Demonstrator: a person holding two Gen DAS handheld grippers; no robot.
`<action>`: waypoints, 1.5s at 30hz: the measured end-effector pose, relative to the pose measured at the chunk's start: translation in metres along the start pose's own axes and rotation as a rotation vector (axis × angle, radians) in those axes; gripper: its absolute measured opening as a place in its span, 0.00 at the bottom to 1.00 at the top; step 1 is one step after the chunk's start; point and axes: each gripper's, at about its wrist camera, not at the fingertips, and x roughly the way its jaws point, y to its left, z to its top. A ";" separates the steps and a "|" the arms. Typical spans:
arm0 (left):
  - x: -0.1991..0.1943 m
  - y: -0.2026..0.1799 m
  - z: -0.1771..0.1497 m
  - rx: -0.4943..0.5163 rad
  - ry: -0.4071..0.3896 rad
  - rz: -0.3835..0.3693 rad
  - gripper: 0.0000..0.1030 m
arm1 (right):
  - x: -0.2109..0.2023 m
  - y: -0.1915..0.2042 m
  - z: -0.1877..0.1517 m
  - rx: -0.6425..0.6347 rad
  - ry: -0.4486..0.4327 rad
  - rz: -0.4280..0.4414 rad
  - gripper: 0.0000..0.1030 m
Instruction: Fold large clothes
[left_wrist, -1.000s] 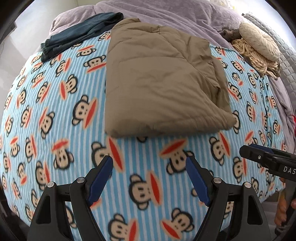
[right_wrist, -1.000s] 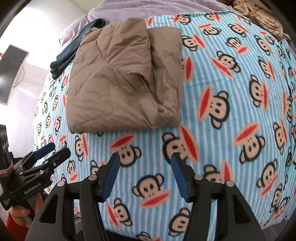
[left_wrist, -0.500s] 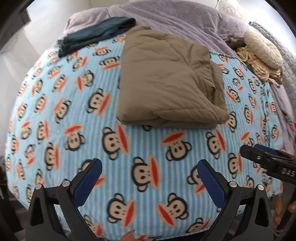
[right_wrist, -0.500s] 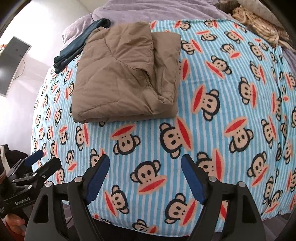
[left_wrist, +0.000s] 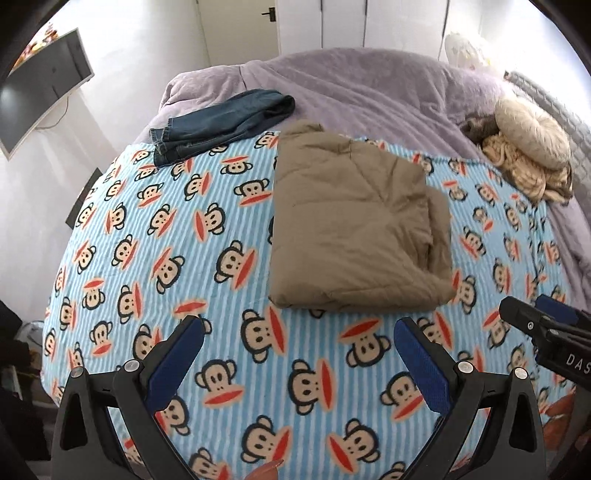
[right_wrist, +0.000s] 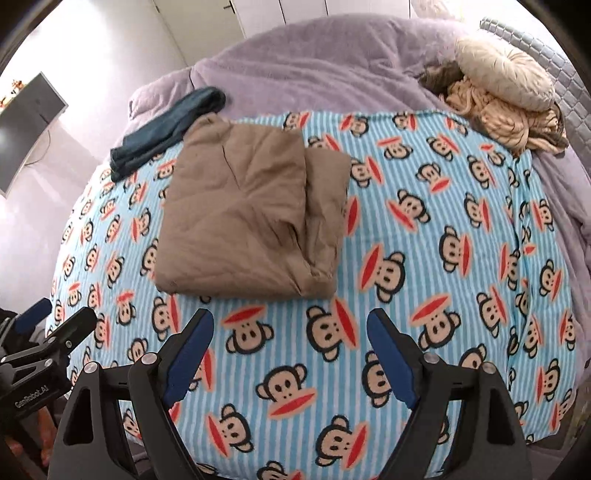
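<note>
Folding of the tan padded garment is judged finished: it is seen as a squared bundle toward the far middle of the bed, on the monkey-print blanket. Dark jeans at the far left edge are perhaps left to be done. Left tongs and right tongs are held released, spread wide, empty, above the near edge, apart from the bundle.

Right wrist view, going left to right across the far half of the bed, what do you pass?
Dark blue jeans → folded tan quilted garment → bare stretch of the monkey-print blanket → beige knit pile with a round cushion on it.
</note>
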 end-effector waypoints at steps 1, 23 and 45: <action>-0.003 0.001 0.002 -0.010 -0.004 -0.008 1.00 | -0.004 0.001 0.002 0.000 -0.008 -0.004 0.85; -0.037 0.001 0.007 -0.034 -0.063 0.035 1.00 | -0.041 0.017 0.015 -0.009 -0.089 -0.055 0.85; -0.032 0.002 0.010 -0.034 -0.058 0.046 1.00 | -0.041 0.014 0.015 0.002 -0.096 -0.060 0.85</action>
